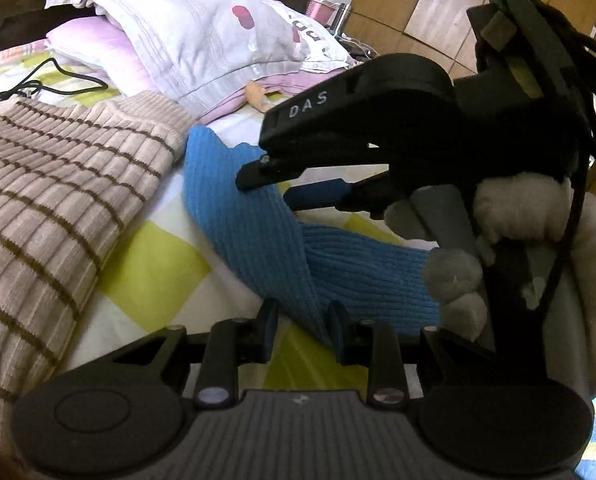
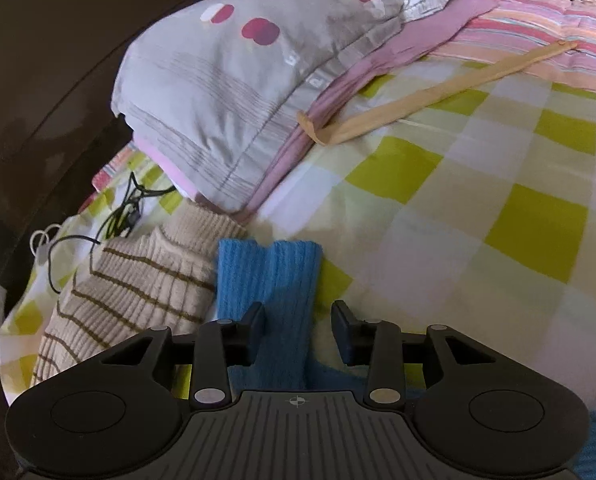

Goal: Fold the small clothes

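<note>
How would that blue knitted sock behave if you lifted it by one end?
The blue sock would probably droop limply: it is soft ribbed knit, already bent over itself on the checked bedcover. It looks light, and unlikely to slip, roll or break.

To the right of the ribbed blue knit sock (image 2: 265,276), the yellow-and-white checked bedsheet (image 2: 478,208) lies open and bare, crossed only by a thin tan stocking (image 2: 438,96) near its far side. On the left a beige brown-striped ribbed sweater (image 2: 137,280) lies against the sock's edge, with a tangle of thin black cable (image 2: 125,212) beyond it. Behind, a grey pillow with dark red spots (image 2: 233,92) on folded pink bedding (image 2: 378,76) walls off the far side, and in the left wrist view the right gripper (image 1: 269,182) and its white-gloved hand (image 1: 538,248) crowd over the sock (image 1: 249,224)
</note>
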The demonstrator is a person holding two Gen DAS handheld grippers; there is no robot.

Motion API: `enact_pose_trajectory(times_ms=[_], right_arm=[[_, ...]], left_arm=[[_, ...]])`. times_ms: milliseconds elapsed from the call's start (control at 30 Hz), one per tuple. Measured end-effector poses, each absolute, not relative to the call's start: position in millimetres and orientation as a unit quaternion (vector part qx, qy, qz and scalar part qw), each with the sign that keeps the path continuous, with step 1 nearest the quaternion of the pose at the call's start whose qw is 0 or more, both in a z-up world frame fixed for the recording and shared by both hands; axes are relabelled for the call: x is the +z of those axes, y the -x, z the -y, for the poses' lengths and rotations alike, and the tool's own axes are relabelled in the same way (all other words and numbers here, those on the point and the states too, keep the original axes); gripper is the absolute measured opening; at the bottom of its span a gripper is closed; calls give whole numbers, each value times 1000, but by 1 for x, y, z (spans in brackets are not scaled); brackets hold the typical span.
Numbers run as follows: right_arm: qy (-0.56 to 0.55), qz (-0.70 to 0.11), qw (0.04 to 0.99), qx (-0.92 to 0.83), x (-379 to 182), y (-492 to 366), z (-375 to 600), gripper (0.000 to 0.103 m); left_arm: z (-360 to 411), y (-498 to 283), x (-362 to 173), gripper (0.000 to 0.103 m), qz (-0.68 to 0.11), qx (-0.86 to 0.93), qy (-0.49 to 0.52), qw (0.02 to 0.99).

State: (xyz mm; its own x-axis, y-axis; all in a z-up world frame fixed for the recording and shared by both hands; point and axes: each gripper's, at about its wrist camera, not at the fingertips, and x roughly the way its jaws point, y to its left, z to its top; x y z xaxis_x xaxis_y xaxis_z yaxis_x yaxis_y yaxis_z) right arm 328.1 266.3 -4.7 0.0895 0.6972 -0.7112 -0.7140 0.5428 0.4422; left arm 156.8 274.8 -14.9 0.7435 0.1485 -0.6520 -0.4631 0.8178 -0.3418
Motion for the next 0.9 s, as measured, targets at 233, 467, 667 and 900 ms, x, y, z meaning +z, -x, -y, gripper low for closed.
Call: enact_pose_trajectory(times_ms=[233,467,667,900], right_arm=[[-2,-454,747,486,16,-323,-255,8],[-67,-411,794,444,58,-343,-190,7],[-101,-376,835,388,87,-354,-108,7],[-142,-347,865,333,103,-356,-11,7]], left_arm=[[-265,-158,-13,37,-311,172,238,904],[-259,-150,-3,52,-289,155,240,914],[-242,-150,5,56,-276,131,218,927],[-206,-155,9,56,-279,101,171,940]])
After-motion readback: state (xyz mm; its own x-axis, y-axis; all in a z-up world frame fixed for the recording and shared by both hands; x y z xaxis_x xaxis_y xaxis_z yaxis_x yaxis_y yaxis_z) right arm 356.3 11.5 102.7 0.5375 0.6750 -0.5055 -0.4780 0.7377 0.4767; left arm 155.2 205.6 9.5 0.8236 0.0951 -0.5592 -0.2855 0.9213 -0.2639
